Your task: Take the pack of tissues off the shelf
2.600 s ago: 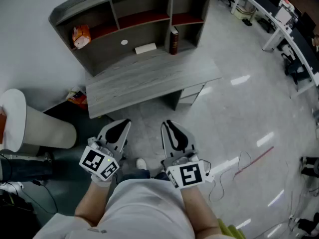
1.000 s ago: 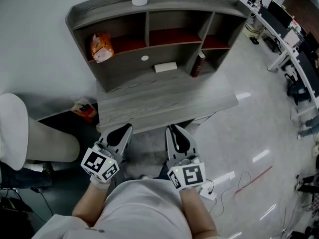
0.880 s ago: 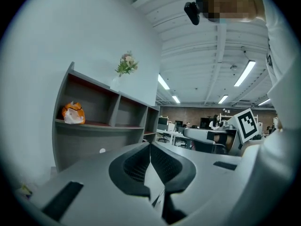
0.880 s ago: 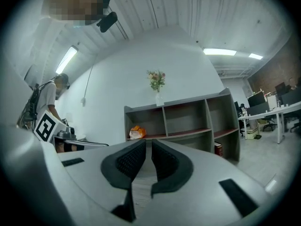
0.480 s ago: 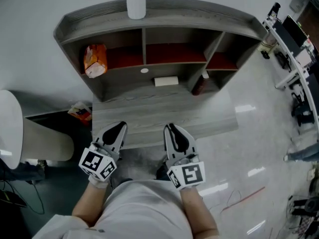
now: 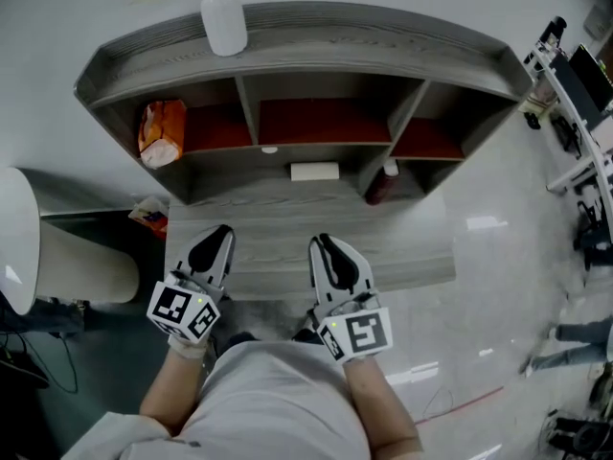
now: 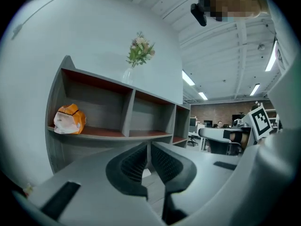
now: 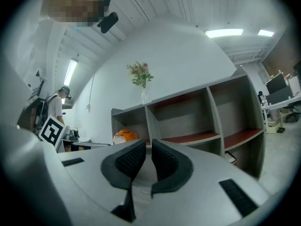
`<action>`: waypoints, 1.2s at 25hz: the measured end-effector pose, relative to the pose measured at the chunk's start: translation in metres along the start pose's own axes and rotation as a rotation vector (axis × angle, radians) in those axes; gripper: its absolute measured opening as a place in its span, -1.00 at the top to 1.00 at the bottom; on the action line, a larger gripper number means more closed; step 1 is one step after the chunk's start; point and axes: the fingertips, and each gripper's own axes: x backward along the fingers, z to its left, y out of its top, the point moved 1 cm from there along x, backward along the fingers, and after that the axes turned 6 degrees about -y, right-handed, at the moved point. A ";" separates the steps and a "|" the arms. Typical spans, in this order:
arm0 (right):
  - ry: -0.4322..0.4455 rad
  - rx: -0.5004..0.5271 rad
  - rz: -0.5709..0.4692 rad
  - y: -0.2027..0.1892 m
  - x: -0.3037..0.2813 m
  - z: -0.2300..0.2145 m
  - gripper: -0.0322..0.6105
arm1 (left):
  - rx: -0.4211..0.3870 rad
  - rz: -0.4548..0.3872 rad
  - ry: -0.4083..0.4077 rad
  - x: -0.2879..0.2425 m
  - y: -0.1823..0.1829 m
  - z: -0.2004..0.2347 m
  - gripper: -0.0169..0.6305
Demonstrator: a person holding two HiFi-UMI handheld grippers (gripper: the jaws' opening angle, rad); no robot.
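An orange and white soft pack [image 6: 161, 132] lies in the left compartment of the grey shelf unit [image 6: 287, 36], also seen in the left gripper view [image 7: 69, 118] and the right gripper view [image 8: 124, 135]. A flat white box [image 6: 315, 171] lies on the desk [image 6: 402, 247] under the middle compartment. My left gripper [image 6: 211, 247] [image 7: 148, 147] and right gripper [image 6: 330, 252] [image 8: 149, 145] hover over the desk's front edge, side by side, pointing at the shelf. Both are shut and hold nothing, well short of the pack and the box.
A white vase with flowers [image 6: 223, 22] stands on top of the shelf unit. A dark bottle [image 6: 380, 185] stands below the right compartment. A white chair [image 6: 57, 257] is at the left, with an orange bag [image 6: 148, 214] on the floor beside it. Office desks stand at the far right.
The person has stepped closer, so the shelf unit now fills the upper view and both grippers reach over the desk's front edge. Both jaws stay shut.
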 end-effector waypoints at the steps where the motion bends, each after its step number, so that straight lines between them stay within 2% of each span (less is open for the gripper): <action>1: 0.016 -0.004 0.000 0.000 -0.003 -0.003 0.75 | -0.005 -0.002 0.015 -0.006 0.002 0.001 0.89; 5: 0.070 -0.015 0.001 -0.002 -0.015 -0.010 0.75 | -0.042 -0.001 0.084 -0.017 0.004 0.007 0.88; 10: 0.121 -0.039 0.013 -0.008 -0.033 -0.005 0.75 | -0.024 -0.037 0.191 -0.014 0.018 0.031 0.88; 18: 0.198 0.000 0.020 -0.006 -0.074 0.030 0.75 | -0.023 -0.078 0.333 0.006 0.037 0.094 0.85; 23: 0.215 0.018 0.025 -0.003 -0.105 0.054 0.75 | -0.006 -0.082 0.413 0.020 0.044 0.148 0.63; 30: 0.184 -0.003 0.003 0.000 -0.143 0.079 0.75 | 0.010 -0.079 0.477 0.034 0.041 0.215 0.54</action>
